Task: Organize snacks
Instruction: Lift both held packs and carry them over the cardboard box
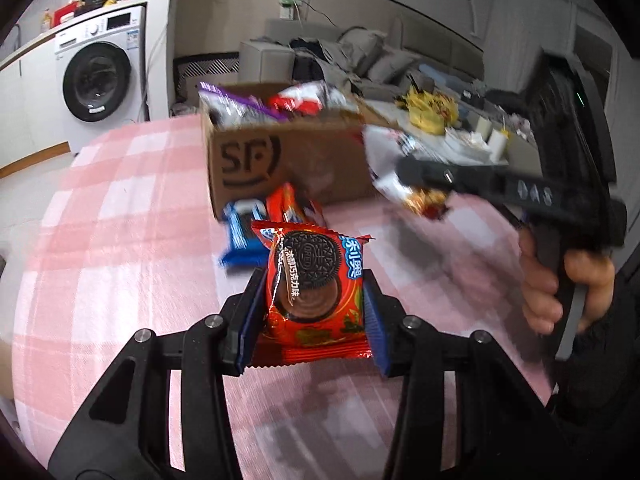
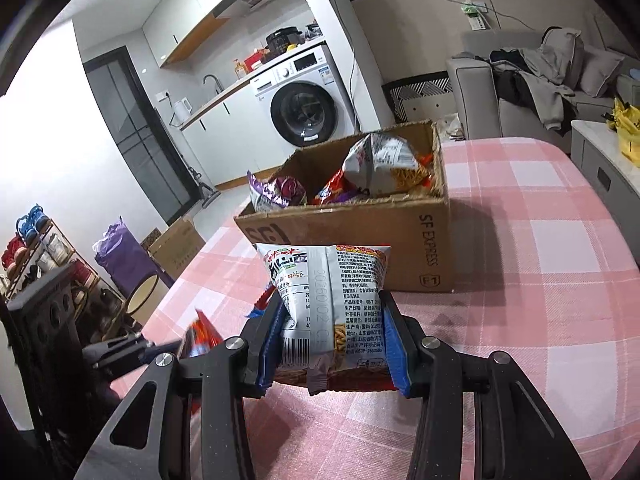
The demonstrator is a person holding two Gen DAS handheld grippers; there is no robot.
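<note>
My left gripper (image 1: 314, 292) is shut on a red Oreo packet (image 1: 316, 284), held just above the pink checked tablecloth. My right gripper (image 2: 332, 320) is shut on a silver noodle snack bag (image 2: 332, 304); the left wrist view shows that bag (image 1: 394, 168) lifted beside the cardboard box (image 1: 280, 160). The box (image 2: 360, 236) stands open on the table with several snack bags inside, among them a silver one (image 2: 380, 164) and a purple one (image 2: 276, 192). A blue Oreo packet (image 1: 240, 232) and a red one (image 1: 288, 208) lie in front of the box.
A person's hand (image 1: 560, 284) grips the right tool's handle. The pink checked tablecloth (image 2: 540, 280) runs wide to the right of the box. Beyond the table stand a washing machine (image 2: 304, 108), a grey sofa (image 2: 540, 80), a shoe rack (image 2: 36, 256) and a round stool (image 2: 142, 296).
</note>
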